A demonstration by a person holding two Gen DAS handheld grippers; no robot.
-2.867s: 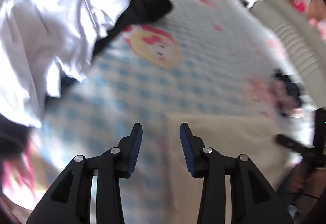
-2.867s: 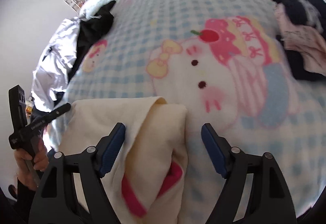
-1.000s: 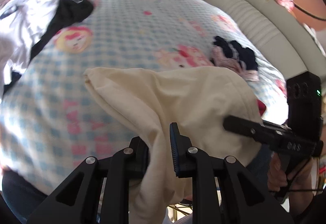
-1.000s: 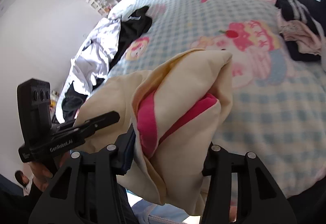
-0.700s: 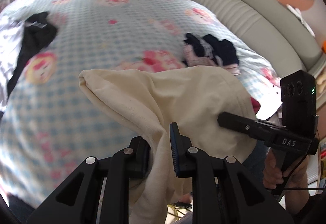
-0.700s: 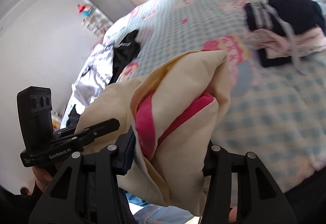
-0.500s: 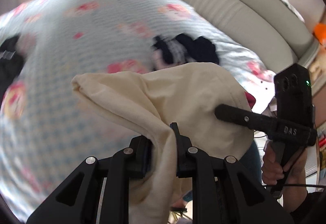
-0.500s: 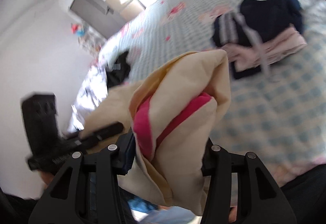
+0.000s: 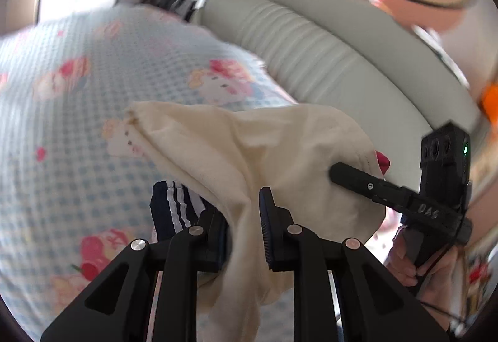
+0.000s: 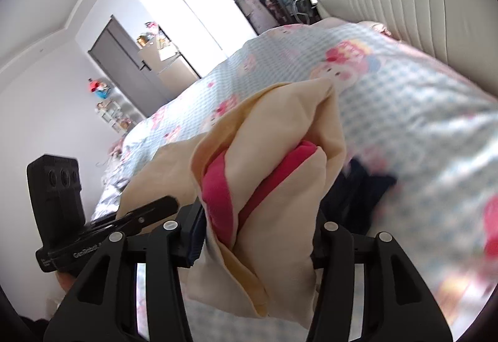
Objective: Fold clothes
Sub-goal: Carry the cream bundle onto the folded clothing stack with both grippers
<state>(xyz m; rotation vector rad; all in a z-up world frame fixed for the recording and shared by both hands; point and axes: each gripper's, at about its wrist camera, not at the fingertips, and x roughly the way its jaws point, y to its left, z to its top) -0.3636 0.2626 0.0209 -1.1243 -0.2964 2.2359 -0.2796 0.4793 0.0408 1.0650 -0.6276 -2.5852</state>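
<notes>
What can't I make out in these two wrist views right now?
- Left wrist view: the cream garment covers most of the navy striped garment and the left gripper pad contact.
- Right wrist view: the dark clothes beyond the folded bundle are motion-blurred; the kind is unreadable.
- Right gripper: its jaws are opening around the bundle; cloth hides the right-hand pad.
- Both views: the garment's lower end is cut off at the bottom edge.

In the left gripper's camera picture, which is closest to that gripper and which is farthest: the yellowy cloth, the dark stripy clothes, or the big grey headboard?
1. The cream garment, right between the left gripper fingers.
2. The navy striped clothes, just beyond, low and left on the bed.
3. The grey padded headboard, far away at the upper right, past the checked bedspread.
</notes>
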